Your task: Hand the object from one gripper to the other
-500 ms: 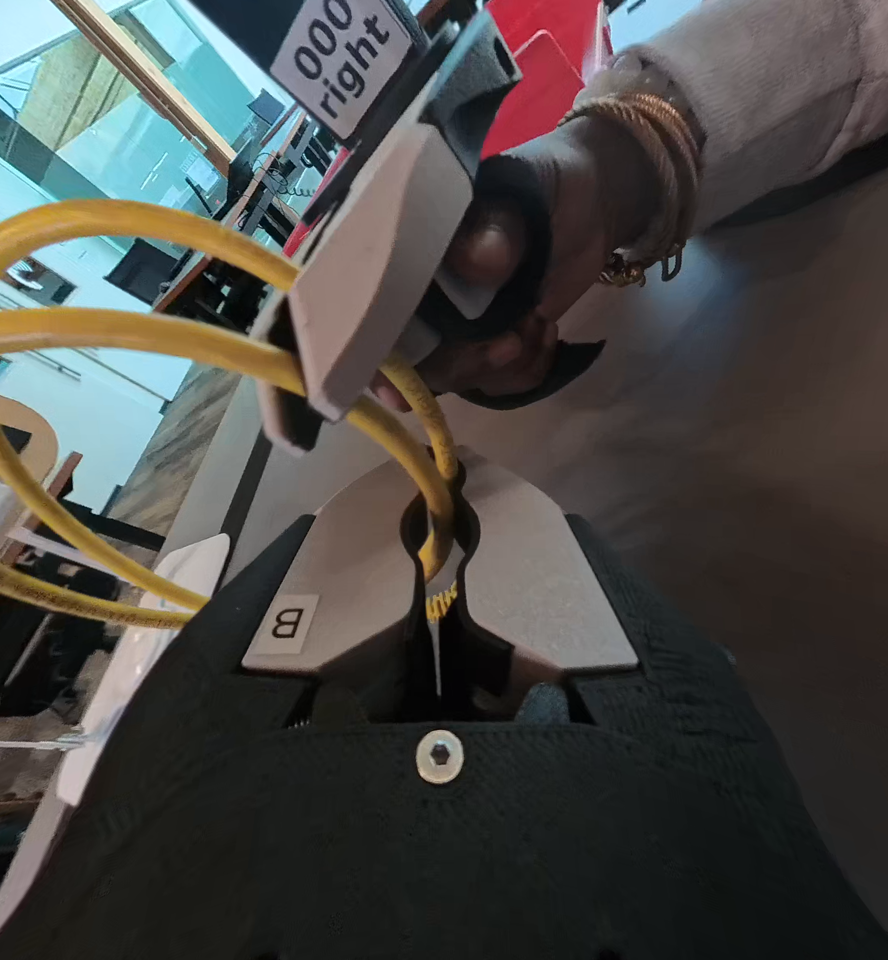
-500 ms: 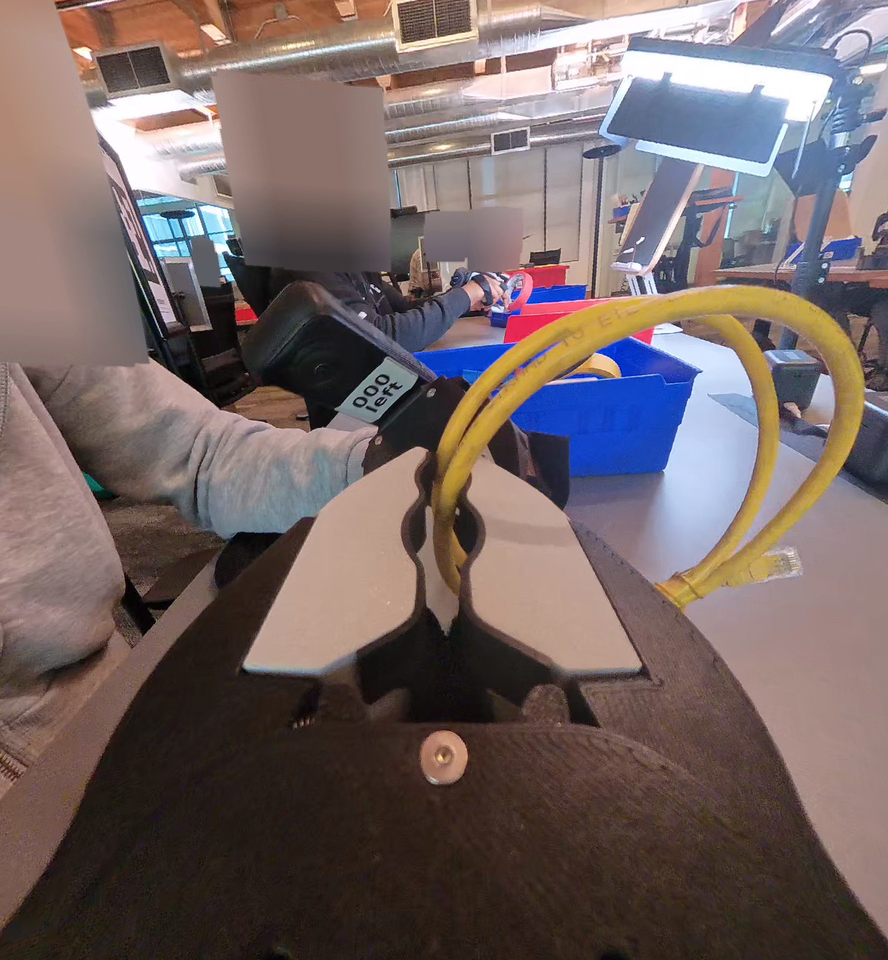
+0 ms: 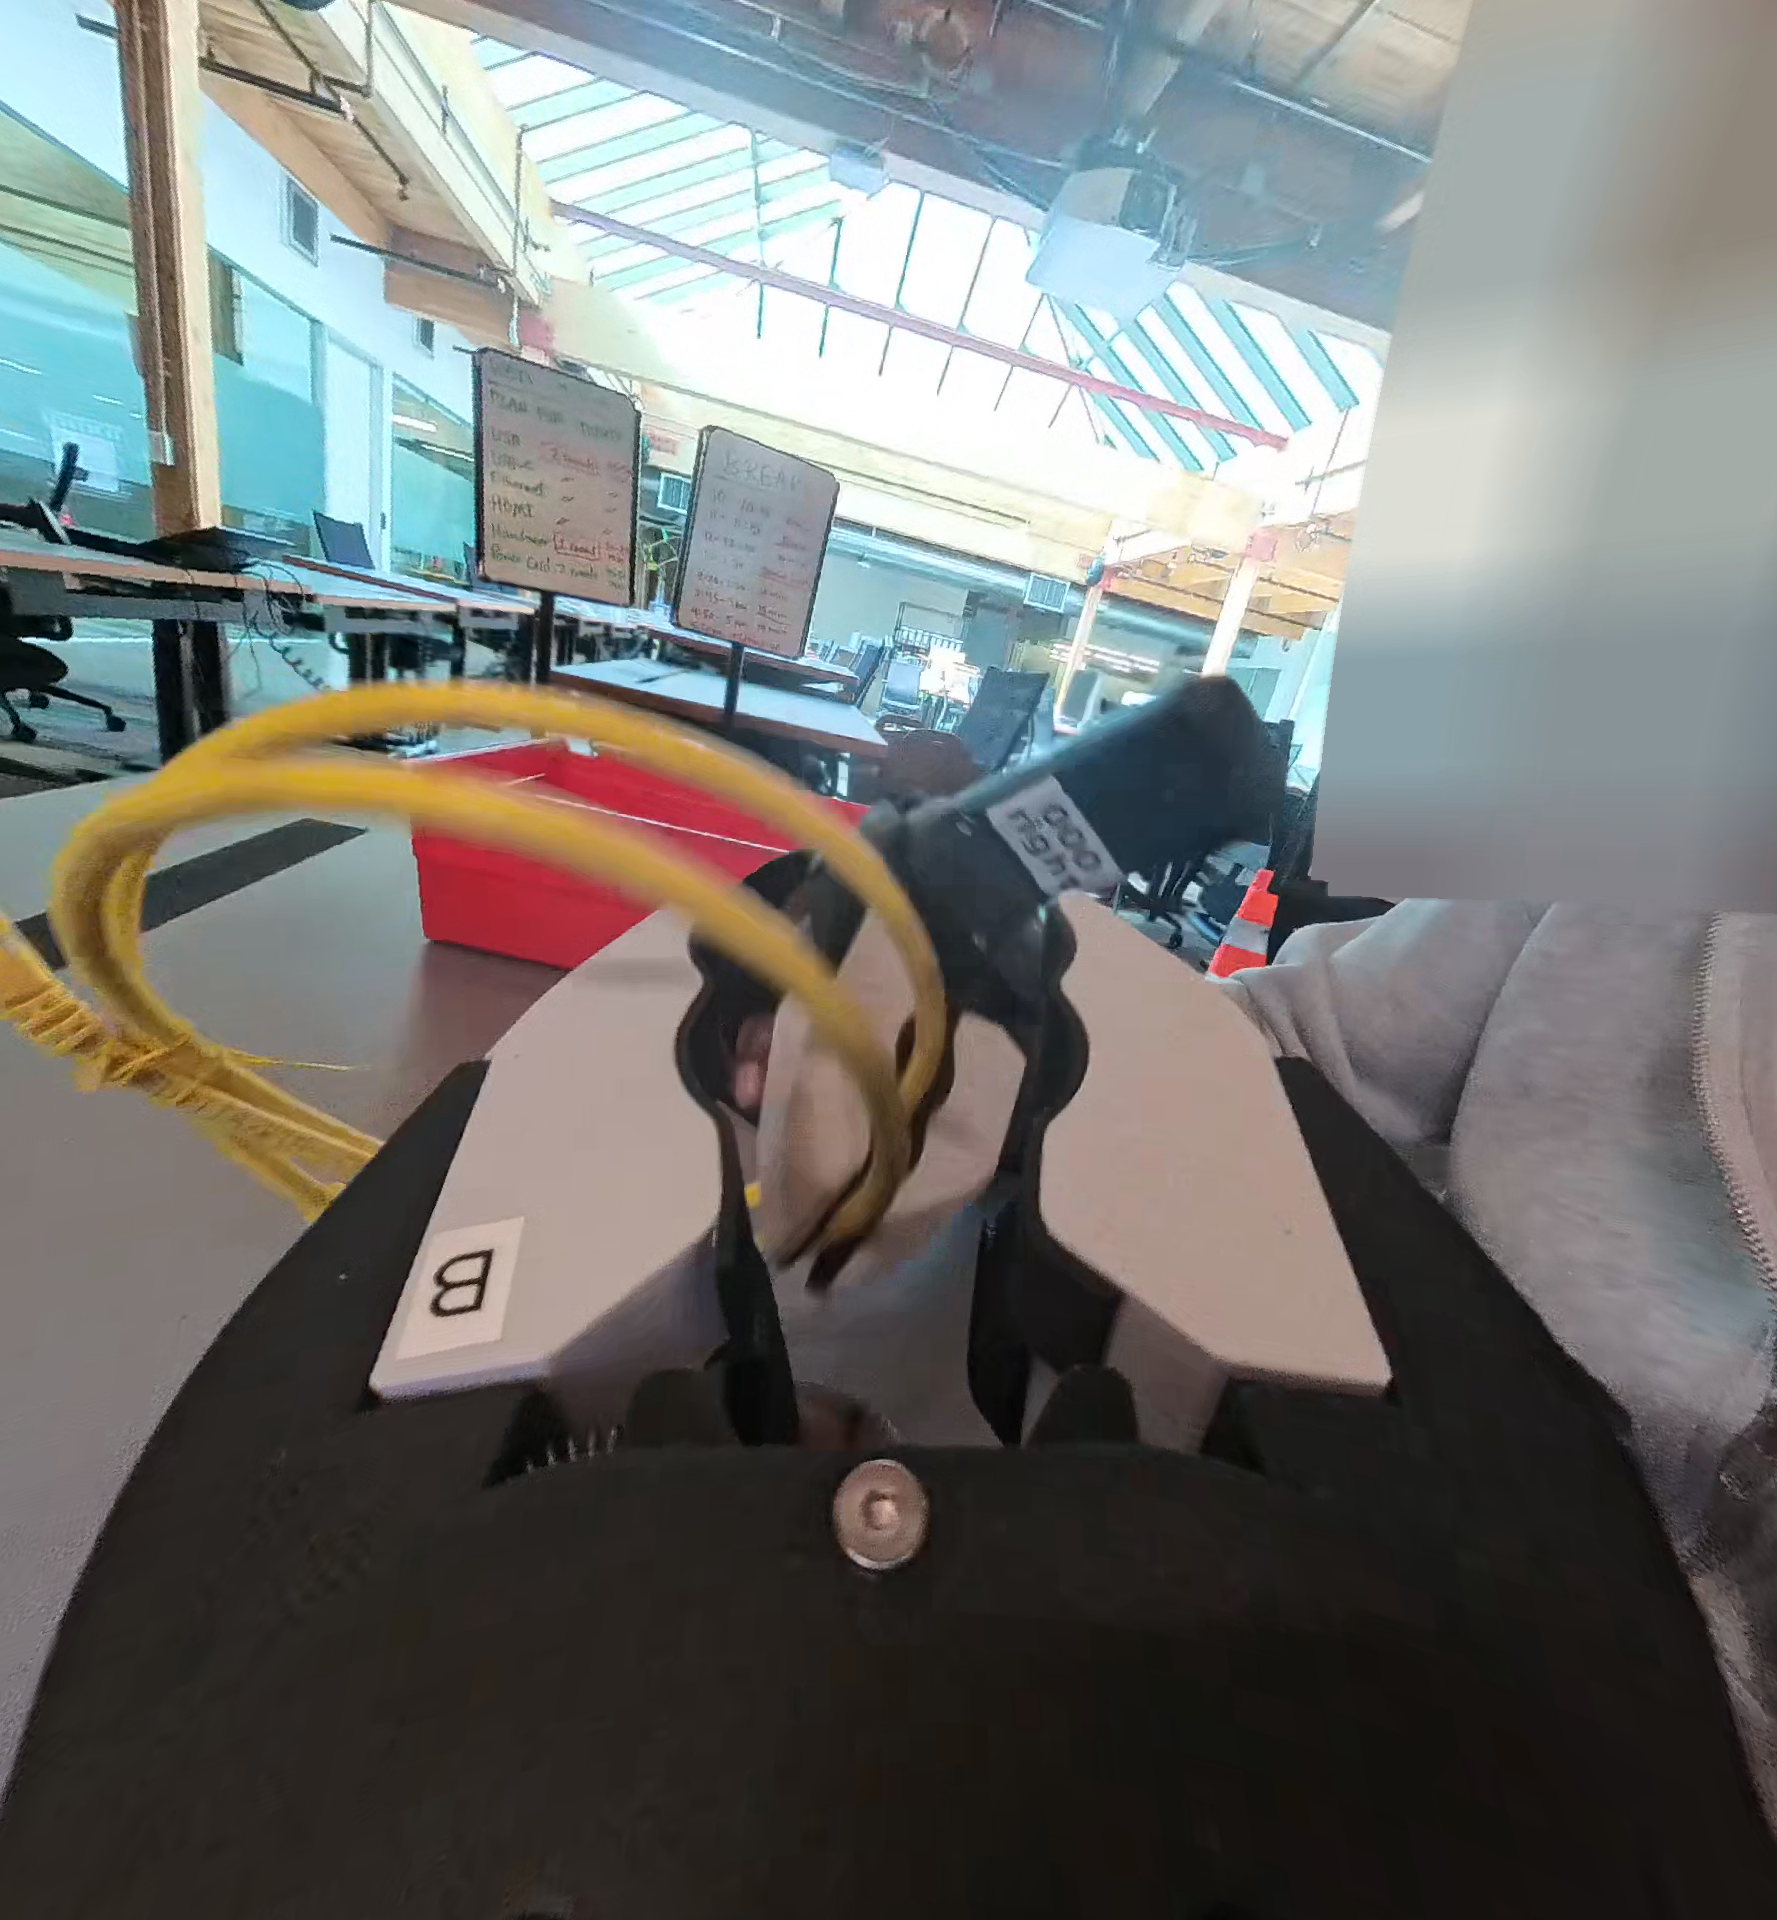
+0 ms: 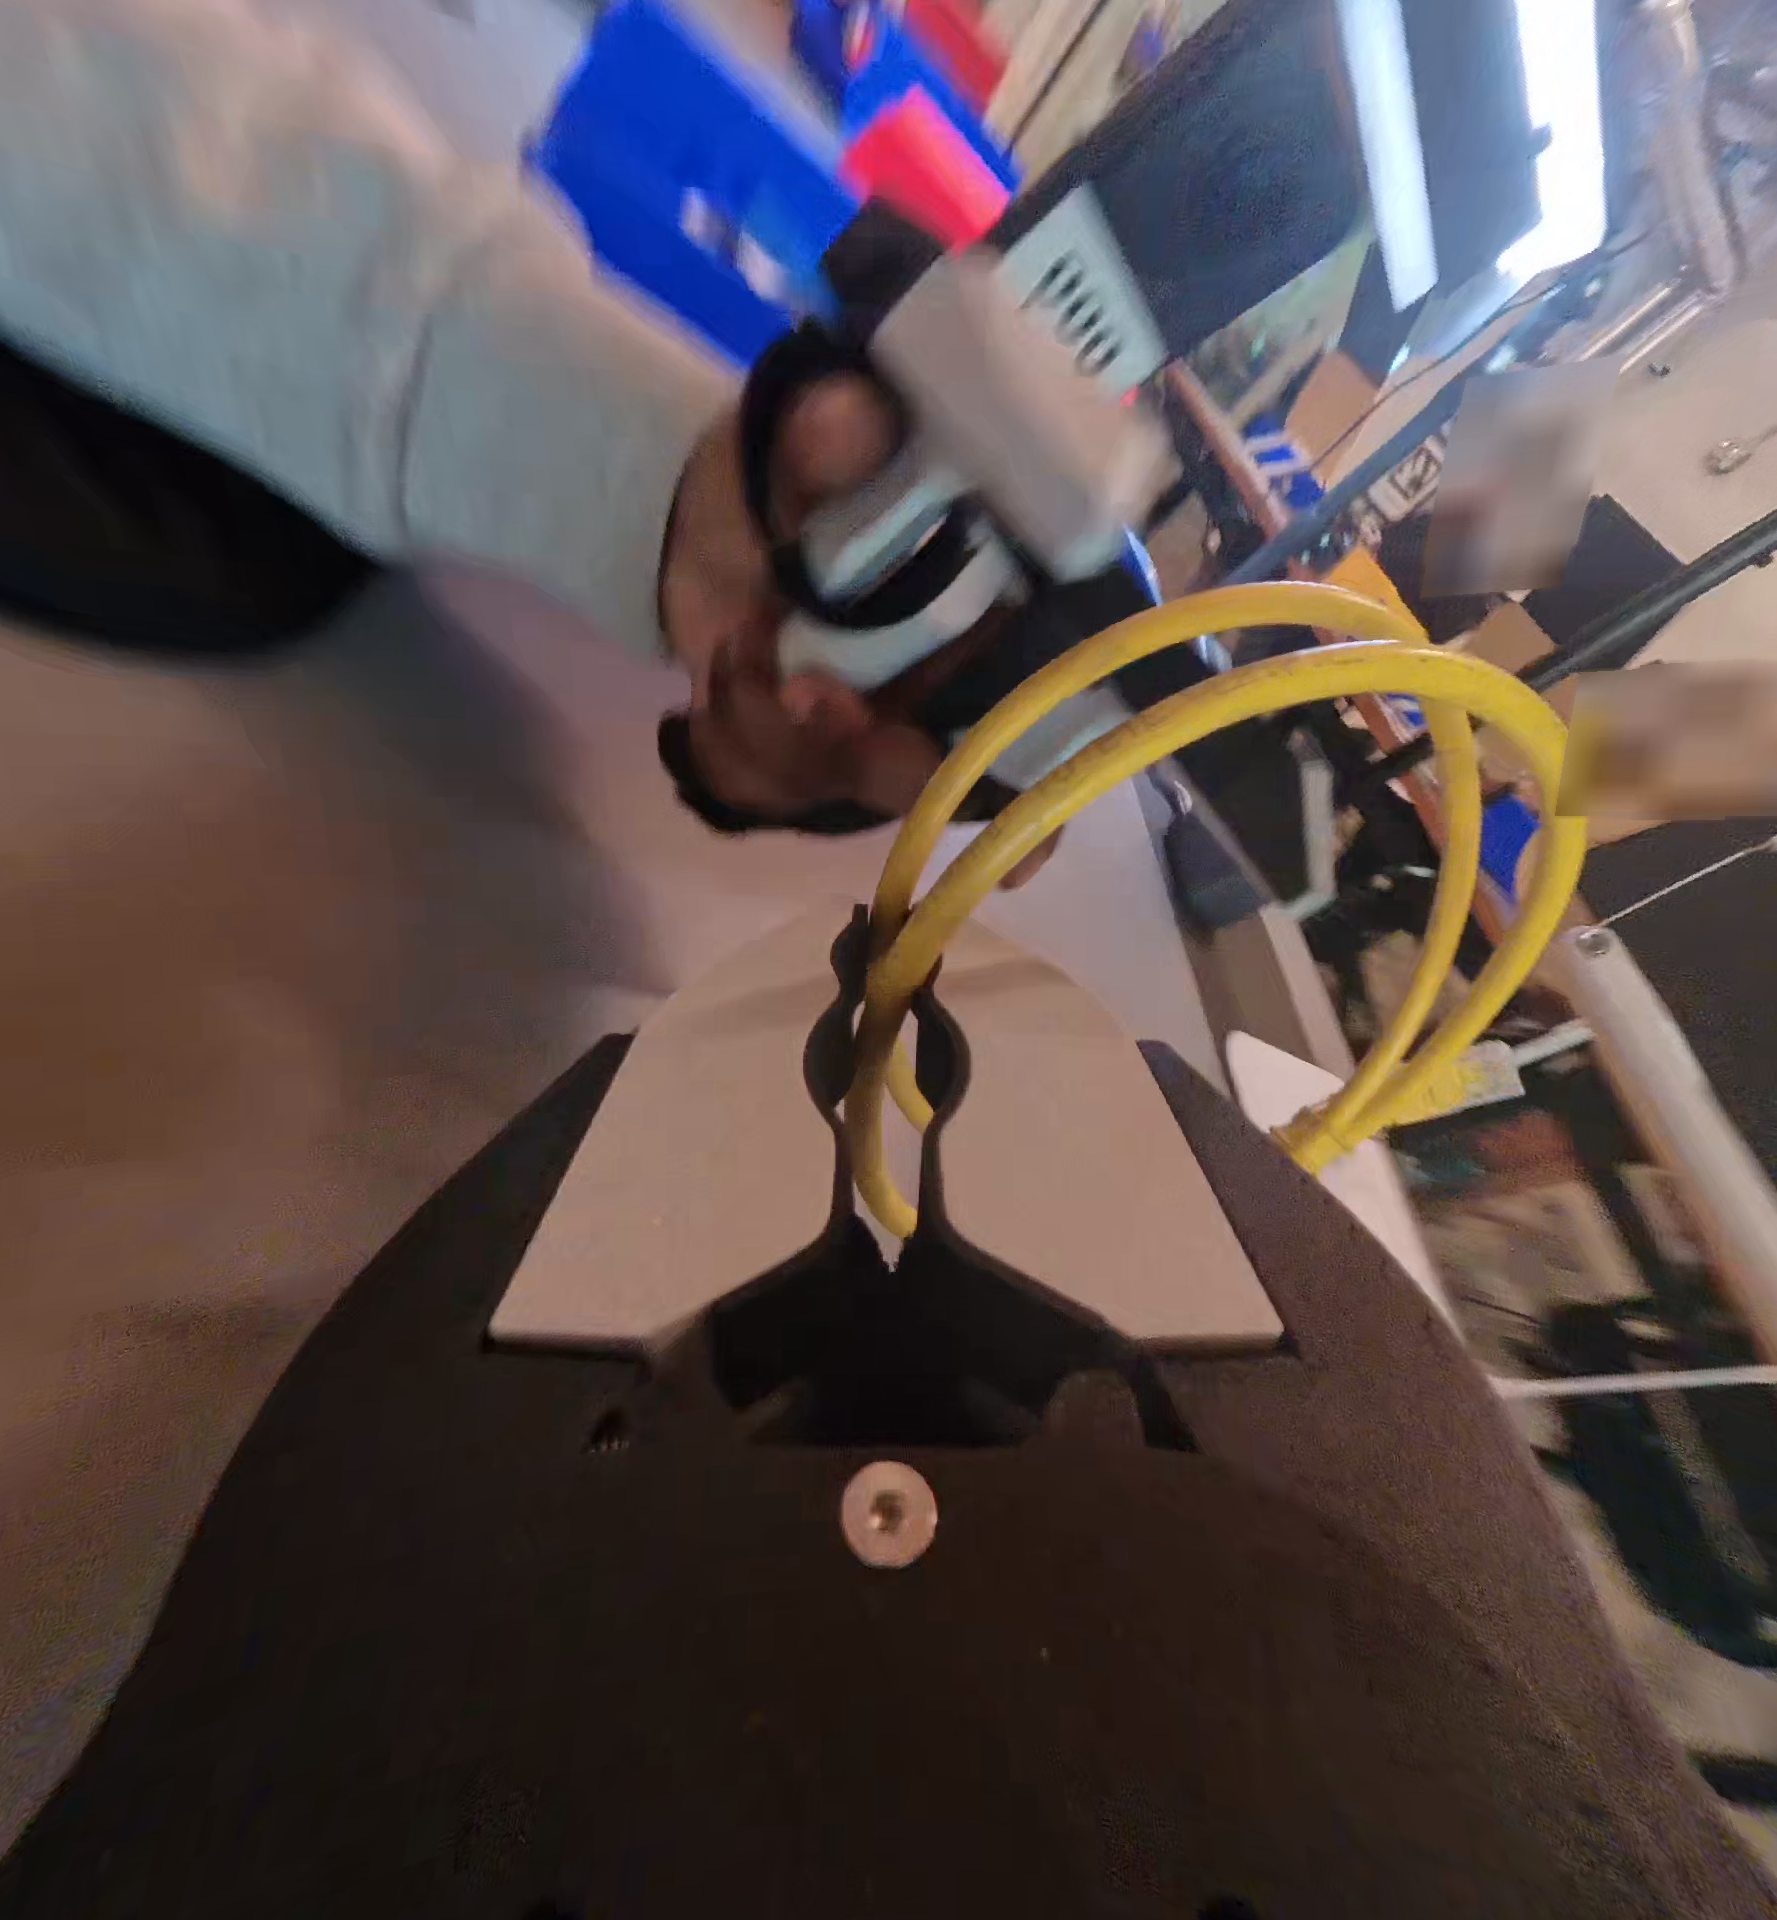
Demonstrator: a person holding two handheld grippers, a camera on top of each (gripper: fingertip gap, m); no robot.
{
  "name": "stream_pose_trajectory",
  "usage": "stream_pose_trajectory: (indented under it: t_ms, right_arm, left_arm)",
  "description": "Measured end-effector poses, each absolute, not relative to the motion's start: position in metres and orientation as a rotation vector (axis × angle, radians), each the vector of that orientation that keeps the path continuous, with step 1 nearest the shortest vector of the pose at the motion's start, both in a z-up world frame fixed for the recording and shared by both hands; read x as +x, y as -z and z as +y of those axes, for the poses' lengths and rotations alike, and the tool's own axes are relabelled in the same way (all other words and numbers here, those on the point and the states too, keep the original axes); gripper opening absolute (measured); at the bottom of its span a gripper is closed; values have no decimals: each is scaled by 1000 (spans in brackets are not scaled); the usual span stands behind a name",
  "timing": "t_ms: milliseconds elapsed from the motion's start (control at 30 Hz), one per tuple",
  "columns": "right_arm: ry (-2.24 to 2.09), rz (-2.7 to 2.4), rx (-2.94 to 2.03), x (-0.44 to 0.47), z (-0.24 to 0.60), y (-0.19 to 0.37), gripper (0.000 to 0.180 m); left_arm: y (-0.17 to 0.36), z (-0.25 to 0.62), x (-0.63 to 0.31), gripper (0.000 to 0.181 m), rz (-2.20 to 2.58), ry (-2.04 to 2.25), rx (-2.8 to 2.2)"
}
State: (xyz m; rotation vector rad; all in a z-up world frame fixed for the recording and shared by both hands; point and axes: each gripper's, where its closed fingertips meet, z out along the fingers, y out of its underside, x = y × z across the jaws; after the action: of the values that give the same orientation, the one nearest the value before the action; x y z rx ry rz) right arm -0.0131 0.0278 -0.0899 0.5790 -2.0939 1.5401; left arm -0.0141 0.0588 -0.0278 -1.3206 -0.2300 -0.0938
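Right gripper (image 4: 889, 997) jaws pressed together, pinching the yellow cable (image 4: 1227, 717); both strands of the coil run between its fingers, loop arcing out past the tips to the tied ends. Left gripper (image 3: 868, 1049) jaws spread, nothing clamped. In the left wrist view the right gripper (image 3: 894, 1122) sits in that gap with the cable (image 3: 510, 790), heavily blurred, likely not touching the left fingers. Red bin (image 3: 551, 883) on the table (image 3: 136, 1247) behind the cable.
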Motion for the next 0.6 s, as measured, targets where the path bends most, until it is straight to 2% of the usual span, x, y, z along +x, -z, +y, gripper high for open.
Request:
stream_pose_trajectory:
  t_ms: [67, 100, 133, 167, 233, 333, 467, 600]
  right_arm:
    - [-1289, -2064, 674, -18, 25, 109, 7]
    - [-1215, -2036, 702, -19, 24, 113, 7]
    - [-1182, -2021, 724, -19, 23, 116, 7]
    - [-1180, -2027, 730, -17, 22, 117, 7]
    - [-1238, -2079, 692, -14, 22, 116, 7]
    - [-1496, -2179, 609, -5, 25, 103, 30]
    - [-1977, -2394, 289, -9, 35, 77, 64]
    - [-2379, -2329, -24, -26, 43, 53, 63]
  left_arm:
    - [29, 62, -12, 52, -223, 92, -1335]
    - [32, 63, -13, 41, -231, 93, -1348]
    - [34, 63, -15, 23, -242, 85, -1356]
    - [35, 63, -15, 14, -235, 78, -1357]
    - [34, 62, -15, 12, -217, 45, -1363]
    - [33, 61, -16, 9, -183, -59, -1384]
    - [59, 61, -37, 3, -167, -424, -1588]
    - [89, 74, -35, 1, -8, -639, -1801]
